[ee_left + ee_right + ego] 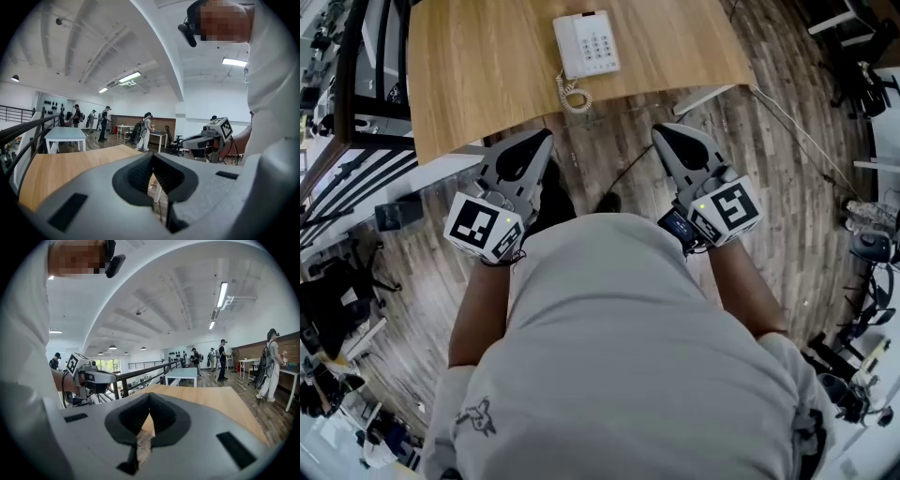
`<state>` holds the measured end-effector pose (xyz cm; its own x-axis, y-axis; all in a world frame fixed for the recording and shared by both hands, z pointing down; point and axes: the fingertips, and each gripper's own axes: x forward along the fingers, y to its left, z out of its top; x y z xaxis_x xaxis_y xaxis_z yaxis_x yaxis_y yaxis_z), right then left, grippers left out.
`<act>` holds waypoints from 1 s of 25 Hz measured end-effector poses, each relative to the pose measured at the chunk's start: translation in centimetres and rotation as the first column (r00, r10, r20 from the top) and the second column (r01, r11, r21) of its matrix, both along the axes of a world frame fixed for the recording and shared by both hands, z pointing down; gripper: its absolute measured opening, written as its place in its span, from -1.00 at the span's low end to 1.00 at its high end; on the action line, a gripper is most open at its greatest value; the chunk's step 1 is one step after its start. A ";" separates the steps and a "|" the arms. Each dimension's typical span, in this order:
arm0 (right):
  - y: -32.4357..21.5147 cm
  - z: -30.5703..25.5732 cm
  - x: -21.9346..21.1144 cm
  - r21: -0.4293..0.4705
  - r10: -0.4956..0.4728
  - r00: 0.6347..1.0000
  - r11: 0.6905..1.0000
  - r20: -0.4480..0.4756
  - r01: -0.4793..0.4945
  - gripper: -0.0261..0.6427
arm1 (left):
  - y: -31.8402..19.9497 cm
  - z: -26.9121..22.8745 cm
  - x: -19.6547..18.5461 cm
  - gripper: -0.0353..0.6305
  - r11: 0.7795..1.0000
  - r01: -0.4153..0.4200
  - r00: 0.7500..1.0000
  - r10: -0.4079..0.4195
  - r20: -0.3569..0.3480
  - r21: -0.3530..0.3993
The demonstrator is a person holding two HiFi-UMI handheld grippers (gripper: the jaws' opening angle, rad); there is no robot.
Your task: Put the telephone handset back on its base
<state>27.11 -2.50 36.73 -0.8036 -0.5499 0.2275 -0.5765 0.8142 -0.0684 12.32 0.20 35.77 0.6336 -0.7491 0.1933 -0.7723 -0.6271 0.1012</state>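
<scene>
A white telephone (587, 43) sits near the front edge of the wooden table (478, 66) in the head view. Its handset (566, 47) appears to lie along the left side of the base, and the coiled cord (573, 97) hangs over the table edge. My left gripper (546, 137) and right gripper (660, 132) are held close to my body, below the table edge and short of the phone. Both are shut with nothing in them. In the left gripper view the left gripper's (152, 156) jaws meet; the right gripper's (149, 396) do likewise in its own view.
A black railing (356, 103) runs left of the table. A thin cable (797, 122) crosses the wood floor to the right, and office chairs (872, 253) and gear stand at the far right. Several people (269, 364) stand at distant tables.
</scene>
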 end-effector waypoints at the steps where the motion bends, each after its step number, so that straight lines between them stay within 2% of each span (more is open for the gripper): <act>1: 0.4 0.0 0.1 -0.002 -0.006 1.000 1.000 0.002 0.006 -0.90 | 0.5 0.1 0.2 -0.88 1.000 0.003 1.000 -0.003 0.002 -0.004; 12: 3.7 -1.1 -2.3 0.056 -0.034 0.999 0.998 -0.002 0.034 -0.90 | 3.2 -0.6 -1.7 -0.88 1.000 0.015 1.000 -0.014 -0.010 0.014; 25: 7.3 -3.8 -8.6 0.132 -0.035 0.999 0.991 -0.006 0.035 -0.90 | 6.6 -2.6 -7.3 -0.88 0.998 -0.033 0.999 0.034 -0.007 0.060</act>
